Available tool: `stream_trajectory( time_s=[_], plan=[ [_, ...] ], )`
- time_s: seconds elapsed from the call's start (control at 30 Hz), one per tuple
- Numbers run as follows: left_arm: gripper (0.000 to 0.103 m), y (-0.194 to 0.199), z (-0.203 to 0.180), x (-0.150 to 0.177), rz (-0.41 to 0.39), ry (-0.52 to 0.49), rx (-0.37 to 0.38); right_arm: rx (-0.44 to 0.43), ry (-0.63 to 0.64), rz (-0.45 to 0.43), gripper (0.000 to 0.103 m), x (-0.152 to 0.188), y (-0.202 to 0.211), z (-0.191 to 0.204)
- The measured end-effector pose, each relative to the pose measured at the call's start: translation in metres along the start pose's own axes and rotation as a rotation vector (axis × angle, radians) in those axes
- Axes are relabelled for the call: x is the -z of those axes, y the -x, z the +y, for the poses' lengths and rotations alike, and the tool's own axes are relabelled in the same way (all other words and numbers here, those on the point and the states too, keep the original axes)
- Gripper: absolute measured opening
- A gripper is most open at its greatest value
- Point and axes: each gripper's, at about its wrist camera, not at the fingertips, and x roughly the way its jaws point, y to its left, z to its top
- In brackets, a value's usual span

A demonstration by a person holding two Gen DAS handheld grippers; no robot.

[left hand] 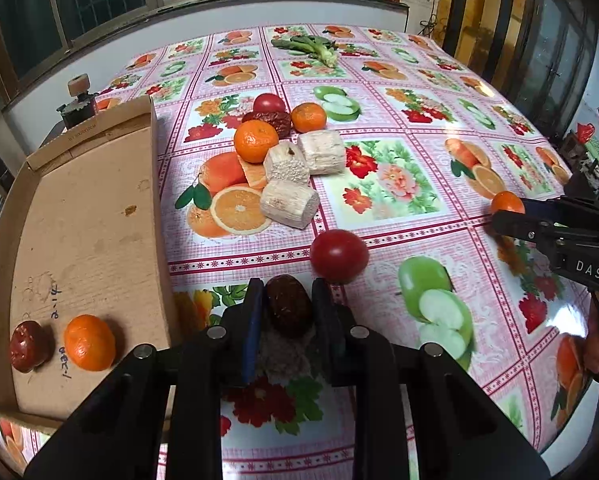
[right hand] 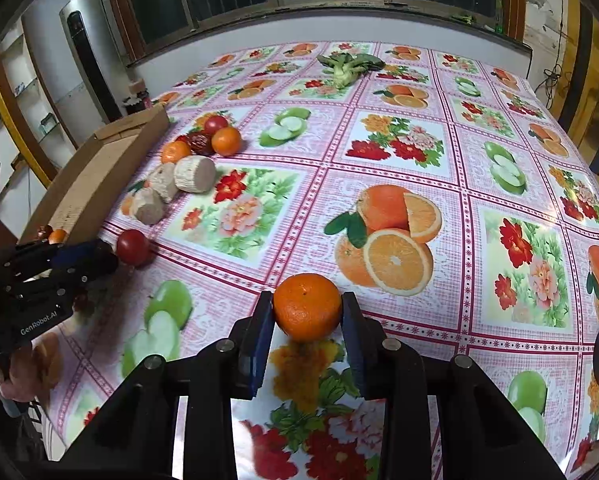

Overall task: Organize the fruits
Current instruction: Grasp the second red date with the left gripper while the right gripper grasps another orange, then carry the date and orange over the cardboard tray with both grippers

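Jujube (left hand: pixel 288 309) in left gripper (left hand: pixel 287 304) — tangerine (right hand: pixel 307 306) in right gripper (right hand: pixel 306 312); both low, level

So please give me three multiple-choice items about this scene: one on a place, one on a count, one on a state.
1. Where does the cardboard tray lie from the left gripper?
A. left
B. right
C. behind the greens

2. How many fruits lie in the tray?
A. none
B. two
C. five

3. What does the right gripper hold?
A. nothing
B. a tomato
C. a mandarin

Answers: 1 A, the tray fills the left of the left wrist view. 2 B, one jujube and one orange fruit. 3 C, the mandarin sits between its fingers.
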Motion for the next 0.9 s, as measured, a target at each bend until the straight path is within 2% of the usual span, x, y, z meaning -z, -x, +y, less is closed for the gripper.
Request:
stream_trajectory(
  time_s=[0.4,0.9],
  plan=[
    [0.022,0.029,0.003,0.003,-0.047,0.013,0.004,-0.053,0.038,-0.046,0.034,-0.007,0.023,0.028],
    [0.022,0.055,0.02,0.007,-0.094,0.041,-0.01,-0.097,0.096,-0.069,0.034,-0.018,0.031,0.06]
  ],
)
